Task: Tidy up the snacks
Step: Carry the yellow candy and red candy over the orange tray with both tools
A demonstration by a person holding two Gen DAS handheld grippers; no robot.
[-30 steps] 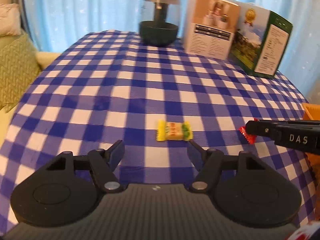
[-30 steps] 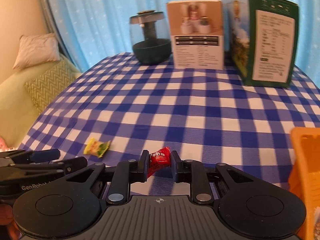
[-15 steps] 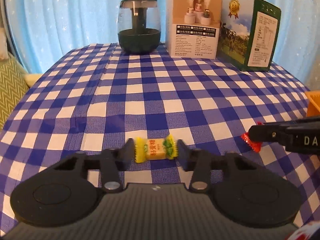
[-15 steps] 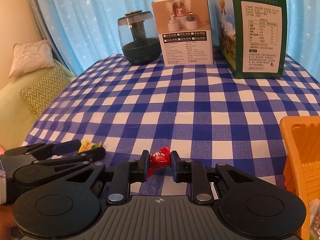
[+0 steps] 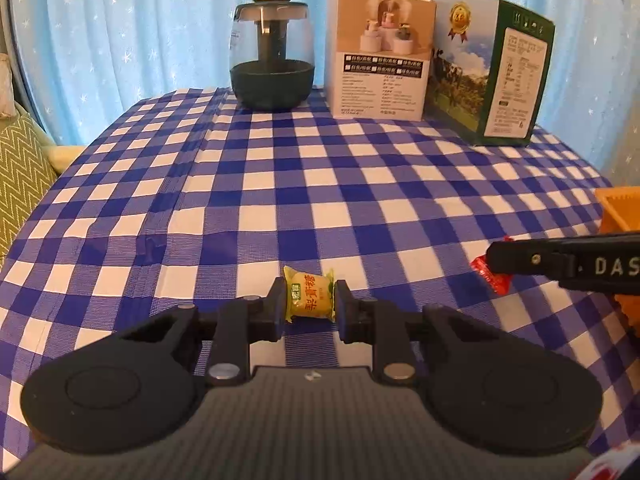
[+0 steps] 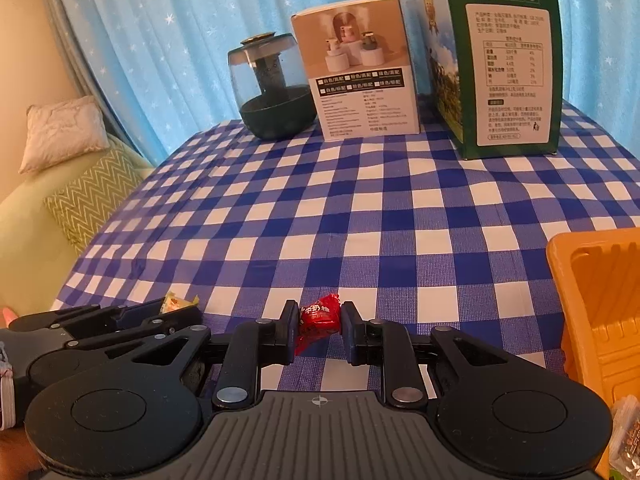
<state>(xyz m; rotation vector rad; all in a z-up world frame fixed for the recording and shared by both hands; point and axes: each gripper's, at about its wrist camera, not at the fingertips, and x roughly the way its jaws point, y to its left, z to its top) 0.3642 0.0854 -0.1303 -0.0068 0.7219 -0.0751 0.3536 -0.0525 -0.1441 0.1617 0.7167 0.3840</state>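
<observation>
Holding a candy in each tool right now. From my left wrist view, left gripper (image 5: pixel 311 300) has just closed down; its pads now pinch the yellow-green candy (image 5: pixel 310 295) at its two ends, low centre, about 6 o'clock over the checked tablecloth (image 5: pixel 280 200). In the right wrist view that same candy (image 6: pixel 178 303) peeks out at 8 o'clock between the left tool's fingers. Right gripper (image 6: pixel 320 322) is clamped narrow on the red candy (image 6: pixel 319 316), also around 6 o'clock; in the left view the red candy (image 5: pixel 491 277) sits at 3 o'clock under the dark finger marked DAS.

Containers, left to right in the right view: dark round glass jar (image 6: pixel 276 88) at 11 o'clock with a dark lower half and a centre post, contents I cannot tell. White product box (image 6: pixel 360 68) at 12 o'clock, shut, just beside the jar. Green carton (image 6: pixel 508 64) at 1 o'clock, shut, close to the white box. Orange tray (image 6: pixel 592 292) at 3 to 4 o'clock, ribbed compartment nearest me looks bare; a clear wrapped snack (image 6: pixel 626 440) shows at 5 o'clock by its near end, whether inside the tray I cannot tell.
</observation>
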